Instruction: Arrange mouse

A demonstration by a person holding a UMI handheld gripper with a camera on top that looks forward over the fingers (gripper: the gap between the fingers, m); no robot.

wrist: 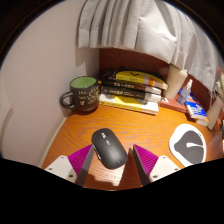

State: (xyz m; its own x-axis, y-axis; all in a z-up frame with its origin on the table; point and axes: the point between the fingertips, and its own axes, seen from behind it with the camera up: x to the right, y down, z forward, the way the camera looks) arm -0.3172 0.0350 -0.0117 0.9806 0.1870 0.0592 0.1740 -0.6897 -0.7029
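Observation:
A dark grey computer mouse (108, 146) lies on the wooden desk (70, 135), angled slightly left. Its near end sits between my gripper's (113, 152) two fingers. The magenta pads (80, 161) flank it on both sides. The left pad is close against the mouse and a narrow gap shows at the right pad. The fingers are open around it and the mouse rests on the desk.
A dark green mug (80, 95) stands beyond and to the left. A stack of books (131, 90) lies against the wall under a grey curtain (140, 25). A white round pad (188, 146) lies to the right, with a small bottle (185, 96) and white items behind it.

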